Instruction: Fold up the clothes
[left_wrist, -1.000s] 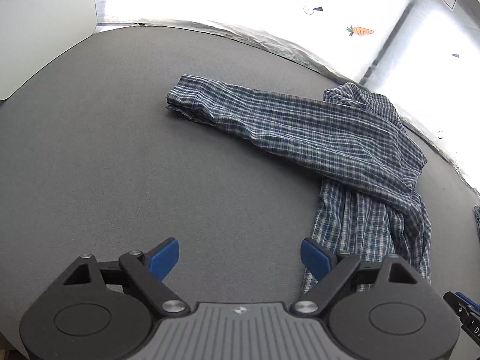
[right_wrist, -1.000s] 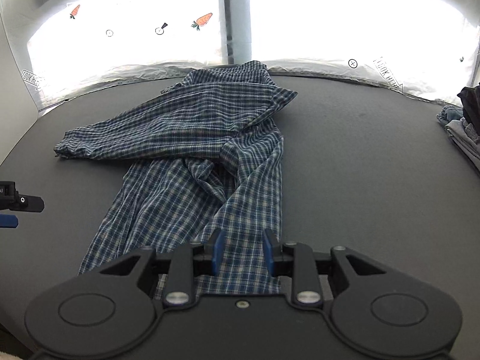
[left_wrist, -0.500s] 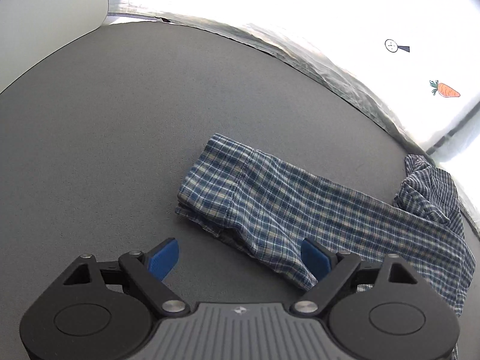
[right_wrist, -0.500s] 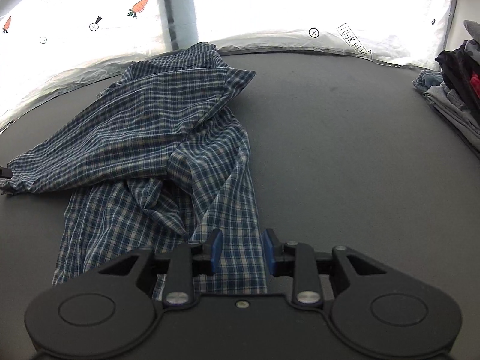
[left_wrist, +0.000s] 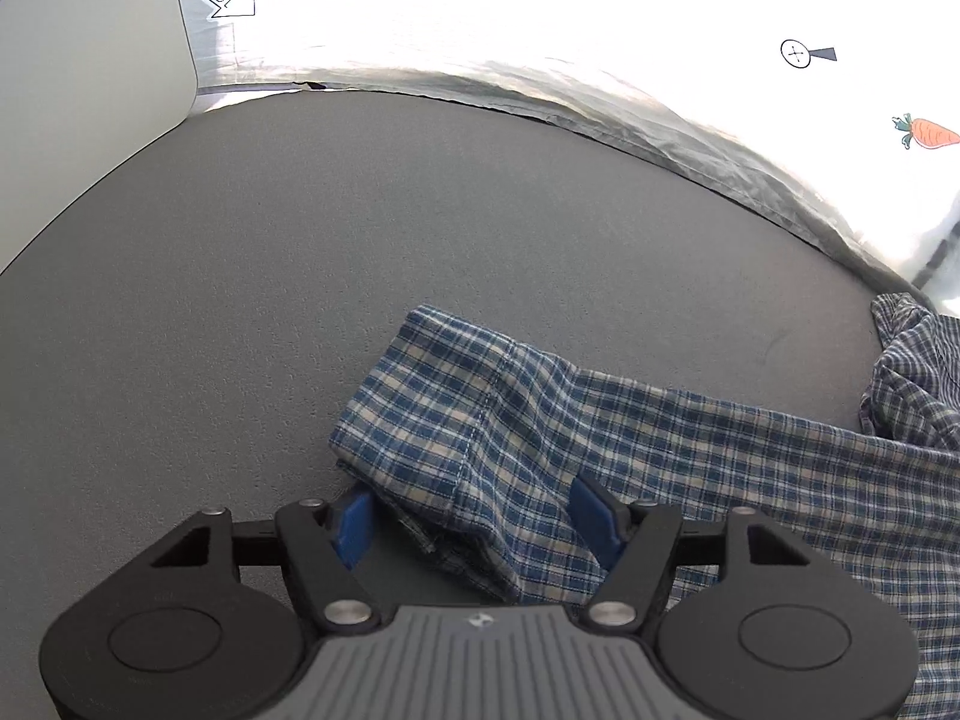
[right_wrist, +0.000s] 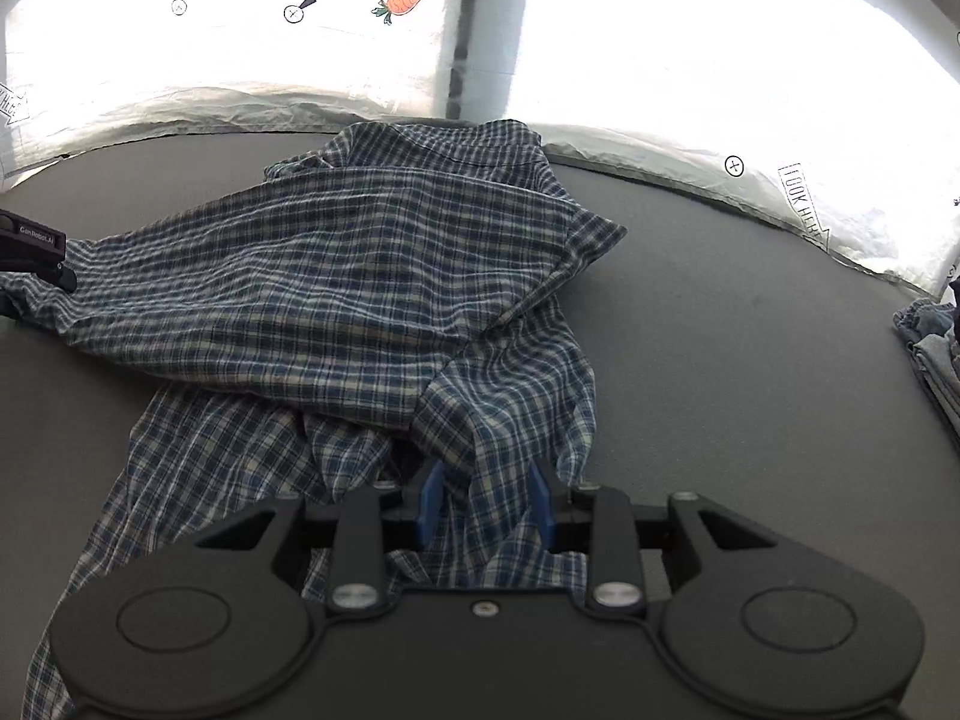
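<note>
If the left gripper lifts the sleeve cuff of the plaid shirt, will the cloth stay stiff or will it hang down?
The plaid shirt lies in soft creases, so it would probably droop. The cuff shows stitched, doubled fabric, likely slightly firmer. The left gripper is open around it; thin cloth might slip from a shallow pinch.

Strong backlight from white backdrop (left_wrist: 540, 12), blown out in both views, printed marks barely readable. Grey table (left_wrist: 300, 300) evenly lit, soft shadows only. Gripper bodies near lens dark, underexposed. Heavy fisheye bend, black vignette at corners. Focus sharp mid-frame, slightly soft toward edges.
</note>
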A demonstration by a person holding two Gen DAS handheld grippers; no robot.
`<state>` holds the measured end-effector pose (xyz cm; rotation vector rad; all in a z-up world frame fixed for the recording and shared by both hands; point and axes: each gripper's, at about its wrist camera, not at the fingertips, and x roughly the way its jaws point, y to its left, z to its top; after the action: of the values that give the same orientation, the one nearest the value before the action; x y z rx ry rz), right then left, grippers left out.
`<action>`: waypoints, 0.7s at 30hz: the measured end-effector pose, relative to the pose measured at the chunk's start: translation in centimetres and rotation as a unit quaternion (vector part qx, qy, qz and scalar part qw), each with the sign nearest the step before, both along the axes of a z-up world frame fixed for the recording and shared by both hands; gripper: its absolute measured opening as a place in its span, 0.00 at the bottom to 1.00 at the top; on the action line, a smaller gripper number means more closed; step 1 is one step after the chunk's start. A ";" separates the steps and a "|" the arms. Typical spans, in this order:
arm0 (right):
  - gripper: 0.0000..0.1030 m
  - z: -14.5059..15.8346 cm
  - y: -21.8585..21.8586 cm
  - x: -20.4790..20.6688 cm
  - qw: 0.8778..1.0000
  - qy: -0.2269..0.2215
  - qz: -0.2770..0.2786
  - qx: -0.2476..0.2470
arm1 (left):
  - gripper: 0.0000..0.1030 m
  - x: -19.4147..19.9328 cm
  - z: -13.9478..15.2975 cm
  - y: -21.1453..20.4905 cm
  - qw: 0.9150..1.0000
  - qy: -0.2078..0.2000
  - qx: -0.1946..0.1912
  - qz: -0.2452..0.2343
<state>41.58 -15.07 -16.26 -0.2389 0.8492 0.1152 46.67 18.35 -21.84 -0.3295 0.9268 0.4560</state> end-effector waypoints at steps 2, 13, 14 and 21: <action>0.32 -0.7 0.7 0.8 1.000 0.006 0.021 -0.019 | 0.37 0.1 0.2 0.5 1.000 -0.006 -0.007 0.005; 0.04 -0.8 1.3 3.6 1.000 0.015 0.023 0.007 | 0.08 0.9 2.6 1.7 0.998 -0.056 -0.036 0.001; 0.04 -0.4 1.1 3.6 1.000 0.009 0.018 0.013 | 0.08 1.0 3.1 1.7 0.997 -0.064 -0.038 0.000; 0.04 3.3 -0.4 2.9 0.996 -0.034 -0.024 0.085 | 0.08 2.1 10.1 1.4 0.985 -0.167 -0.038 -0.020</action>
<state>44.48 -15.46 -12.92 -0.0620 0.7722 0.1323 48.75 19.71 -11.79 -0.4409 0.6233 0.3170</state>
